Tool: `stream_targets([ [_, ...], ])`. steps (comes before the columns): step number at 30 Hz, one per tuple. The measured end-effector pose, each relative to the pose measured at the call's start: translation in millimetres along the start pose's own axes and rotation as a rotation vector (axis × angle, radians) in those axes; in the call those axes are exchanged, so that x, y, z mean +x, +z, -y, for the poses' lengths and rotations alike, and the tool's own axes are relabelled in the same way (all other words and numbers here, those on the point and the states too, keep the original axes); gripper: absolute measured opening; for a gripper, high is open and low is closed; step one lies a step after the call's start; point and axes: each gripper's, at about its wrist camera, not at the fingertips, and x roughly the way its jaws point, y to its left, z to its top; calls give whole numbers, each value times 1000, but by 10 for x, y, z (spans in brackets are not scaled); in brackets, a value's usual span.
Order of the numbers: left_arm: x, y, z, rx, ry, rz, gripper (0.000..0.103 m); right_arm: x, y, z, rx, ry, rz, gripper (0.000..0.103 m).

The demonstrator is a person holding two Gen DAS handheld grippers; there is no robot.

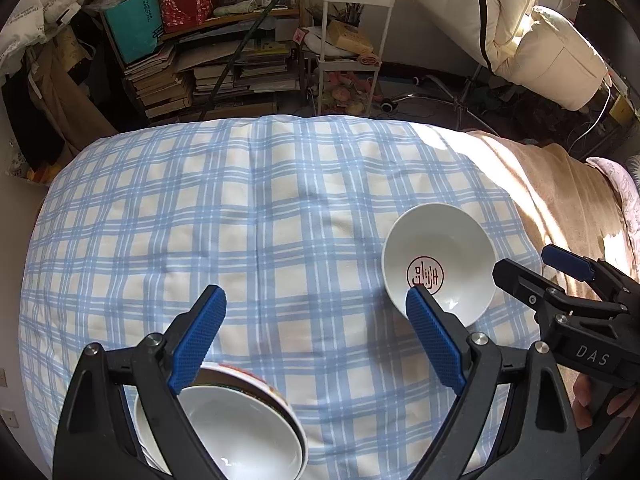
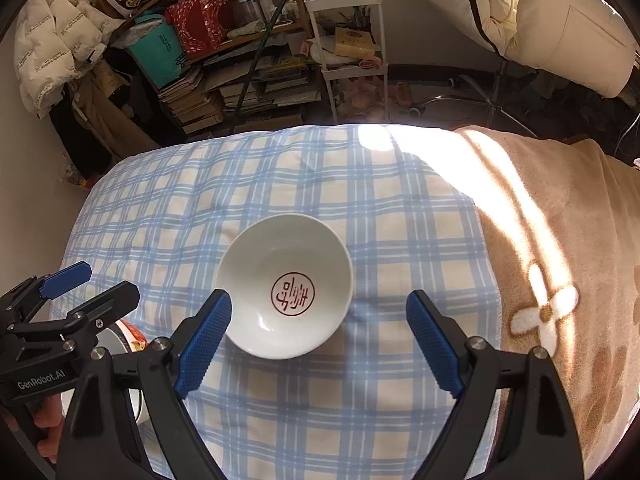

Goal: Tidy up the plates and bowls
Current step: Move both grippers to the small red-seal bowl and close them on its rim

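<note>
We see a round white ceramic bowl with a red circular seal mark (image 2: 285,294) printed inside its bottom, glossy and plain otherwise. It sits on the blue-and-cream checked bedspread (image 2: 280,184), mouth up but tipped a little, its far rim higher than the near one. Being round, it has no long axis we can name.

Near the left edge of the bed sits a stack of white bowls with a dark-edged rim and a red pattern outside (image 1: 240,424), also mouth up.

The right gripper (image 2: 319,344) hangs over the seal-marked bowl with its blue ribbed fingers (image 2: 204,340) wide apart, clamped on nothing. The left gripper (image 1: 316,340) hangs above the stack, its fingers (image 1: 198,340) likewise spread and empty.

To the right lies a tan fleece blanket (image 2: 560,240), sunlit.
</note>
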Motion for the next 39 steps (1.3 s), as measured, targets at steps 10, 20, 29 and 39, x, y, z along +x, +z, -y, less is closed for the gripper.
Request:
stream_targets([
  [10, 493, 42, 192, -10, -18, -67, 90, 329, 58, 306, 26, -21, -46, 93],
  [20, 718, 66, 262, -1, -7, -113, 87, 570, 39, 386, 35, -25, -75, 93],
  [29, 851, 66, 331, 3, -91, -138, 26, 633, 21, 316, 28, -17, -91, 52],
  [39, 736, 10, 314, -50, -152, -141, 7, 623, -103, 156, -4, 33, -121, 10],
])
